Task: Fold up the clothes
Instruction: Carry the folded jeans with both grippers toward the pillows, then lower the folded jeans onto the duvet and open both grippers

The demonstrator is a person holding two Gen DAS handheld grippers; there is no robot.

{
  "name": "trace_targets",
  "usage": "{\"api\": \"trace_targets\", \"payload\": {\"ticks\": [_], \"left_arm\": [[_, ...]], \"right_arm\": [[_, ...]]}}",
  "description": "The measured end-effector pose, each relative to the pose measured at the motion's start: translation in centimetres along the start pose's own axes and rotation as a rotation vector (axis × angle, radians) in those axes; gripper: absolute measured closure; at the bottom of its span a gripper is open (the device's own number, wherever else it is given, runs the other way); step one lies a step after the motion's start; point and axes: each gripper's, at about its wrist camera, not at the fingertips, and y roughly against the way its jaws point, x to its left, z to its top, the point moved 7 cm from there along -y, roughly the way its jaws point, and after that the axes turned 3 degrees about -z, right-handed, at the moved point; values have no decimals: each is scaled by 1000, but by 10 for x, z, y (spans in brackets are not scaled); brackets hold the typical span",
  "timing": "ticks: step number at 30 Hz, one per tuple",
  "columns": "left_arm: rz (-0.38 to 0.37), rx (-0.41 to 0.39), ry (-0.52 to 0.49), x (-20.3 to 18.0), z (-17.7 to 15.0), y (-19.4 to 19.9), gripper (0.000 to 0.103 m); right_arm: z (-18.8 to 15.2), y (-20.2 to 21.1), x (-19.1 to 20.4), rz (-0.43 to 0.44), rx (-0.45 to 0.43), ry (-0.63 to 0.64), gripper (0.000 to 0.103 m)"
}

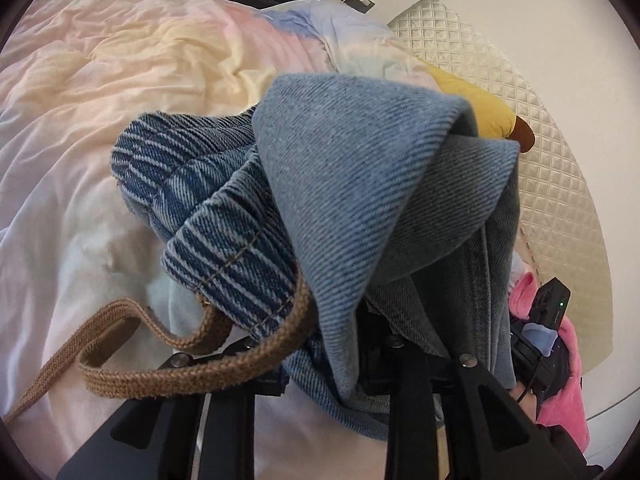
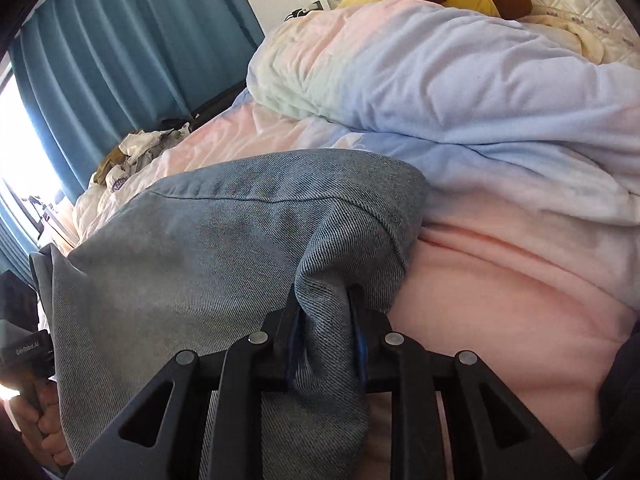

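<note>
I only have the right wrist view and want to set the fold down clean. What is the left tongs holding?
Observer: The left tongs has denim jeans bunched over it; its tips are buried in cloth.
Operator: Anything dangling?
Observer: Yes, a brown woven drawstring loops off the waistband over the quilt.
Operator: Can you see my right tongs from there?
Observer: Only its black body, beside a pink sleeve.
</note>
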Motion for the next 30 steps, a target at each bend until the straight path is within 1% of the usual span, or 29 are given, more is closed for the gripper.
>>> {"api": "trace_targets", "payload": {"ticks": [2,3,4,5,6,9,10,12,13,15,20,24,27,30], "left_arm": [[60,12,-40,-5,-5,5,66],[83,28,-72,-9,-8,8,63],[106,44,-105,-13,-11,10,57],[125,65,-141,-17,-15,14,54],[147,74,-175,-21,-18,19,54],[187,64,-219,-30,-24,43,53],[203,54,-227,-33,-25,53,53],[254,9,-261,-42,-23,75,53],[282,-15,-281,-47,-22,87,53],[311,-57,-306,-59,-20,110,53],[312,-153,-327,-89,-19,162,53],[339,-197,-377,-112,-22,188,53],[355,-224,-404,-130,-32,215,53],[355,-249,-403,-147,-42,243,53]], "right_arm": [[0,4,-2,-12,3,-16,74],[0,5,-6,-30,11,-35,60],[0,8,-9,-46,17,-61,47],[1,11,-13,-51,21,-94,44],[1,16,-15,-48,23,-114,40],[0,32,-13,-47,26,-130,33],[0,38,-13,-46,27,-136,32],[2,53,-9,-53,14,-118,27],[3,62,-6,-59,5,-106,27],[6,80,1,-54,-14,-87,27],[19,130,22,-52,-76,-45,27],[27,171,45,-76,-115,6,27],[27,203,62,-59,-141,22,27],[19,229,81,-38,-143,33,27]]}}
